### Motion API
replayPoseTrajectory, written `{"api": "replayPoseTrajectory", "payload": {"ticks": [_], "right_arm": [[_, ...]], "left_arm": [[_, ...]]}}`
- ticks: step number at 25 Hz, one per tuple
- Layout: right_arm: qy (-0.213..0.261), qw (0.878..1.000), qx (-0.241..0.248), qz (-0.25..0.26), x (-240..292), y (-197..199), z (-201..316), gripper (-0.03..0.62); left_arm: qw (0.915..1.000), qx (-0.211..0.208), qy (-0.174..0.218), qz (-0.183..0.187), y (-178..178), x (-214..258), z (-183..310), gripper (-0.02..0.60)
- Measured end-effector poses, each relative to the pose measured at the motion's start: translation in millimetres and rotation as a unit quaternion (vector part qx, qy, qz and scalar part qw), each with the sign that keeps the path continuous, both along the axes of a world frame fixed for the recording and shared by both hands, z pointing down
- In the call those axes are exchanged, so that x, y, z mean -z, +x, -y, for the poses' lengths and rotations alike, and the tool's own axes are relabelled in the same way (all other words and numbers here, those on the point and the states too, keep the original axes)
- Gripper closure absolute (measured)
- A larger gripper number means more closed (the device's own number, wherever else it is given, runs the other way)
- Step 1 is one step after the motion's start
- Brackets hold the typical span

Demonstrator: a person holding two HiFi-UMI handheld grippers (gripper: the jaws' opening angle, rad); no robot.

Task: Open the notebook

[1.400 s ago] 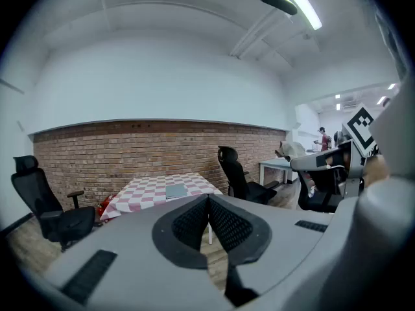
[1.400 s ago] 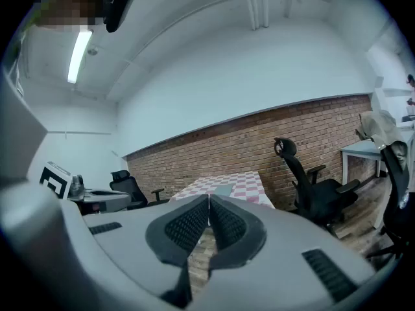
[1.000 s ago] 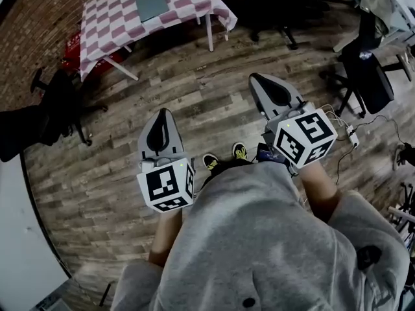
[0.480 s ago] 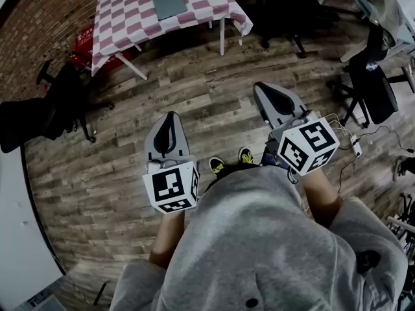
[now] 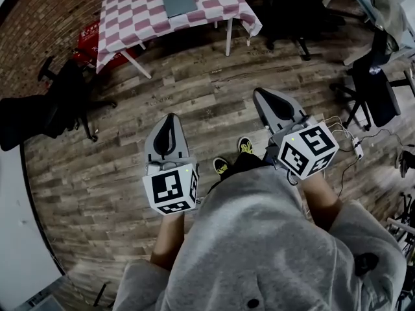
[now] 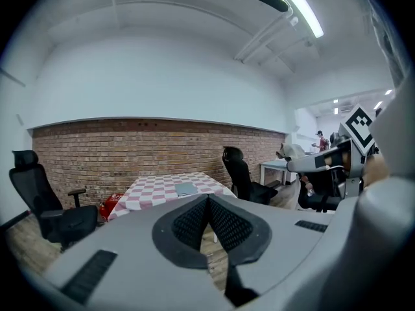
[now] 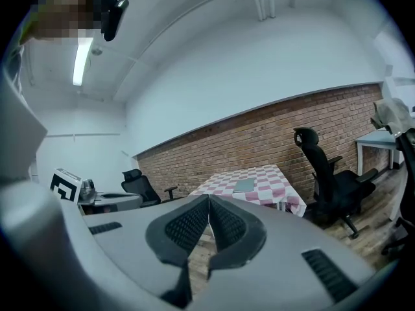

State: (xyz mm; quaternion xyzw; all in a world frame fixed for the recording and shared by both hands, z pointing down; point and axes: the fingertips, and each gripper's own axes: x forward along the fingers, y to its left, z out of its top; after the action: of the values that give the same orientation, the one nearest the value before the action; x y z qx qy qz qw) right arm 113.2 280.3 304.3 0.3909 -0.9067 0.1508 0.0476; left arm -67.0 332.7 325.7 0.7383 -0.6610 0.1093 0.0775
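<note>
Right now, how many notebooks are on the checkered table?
1. The grey notebook lies flat and closed on the checkered table; no other shows, though the table's far edge is cut off.

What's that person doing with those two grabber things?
A person stands on the wooden floor, holding a left gripper and a right gripper out in front. Both are shut and hold nothing. Ahead is a table with a checkered cloth, and a grey notebook lies closed on it. Neither gripper touches it, so opening the notebook has not started.
</note>
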Motion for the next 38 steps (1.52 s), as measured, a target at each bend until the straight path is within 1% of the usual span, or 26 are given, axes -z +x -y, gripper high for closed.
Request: {"api": "replayPoseTrajectory", "payload": {"ticks": [8,16,22,38], "right_arm": [[0.005,1.0,-0.003,-0.006,-0.8,-7.0,8.3,0.568],[0.01,1.0,0.004,-0.001,-2.1,-21.0,33.1,0.568],[0.007,1.0,0.011,0.003,-4.1,-31.6,61.7,0.568],[-0.018,1.0,0.008,-0.004,-22.1,-40.9,121.9,0.568]], "left_arm": [[0.9999,-0.009,0.01,-0.003,-4.8,0.9,10.2,0.571],[0.9999,0.0,0.011,0.002,-14.4,1.8,30.0,0.571],[1.0,0.005,0.004,0.003,-22.6,-1.9,55.4,0.571],[0.9997,-0.015,-0.018,0.003,-22.3,-16.1,122.2,0.571]]}}
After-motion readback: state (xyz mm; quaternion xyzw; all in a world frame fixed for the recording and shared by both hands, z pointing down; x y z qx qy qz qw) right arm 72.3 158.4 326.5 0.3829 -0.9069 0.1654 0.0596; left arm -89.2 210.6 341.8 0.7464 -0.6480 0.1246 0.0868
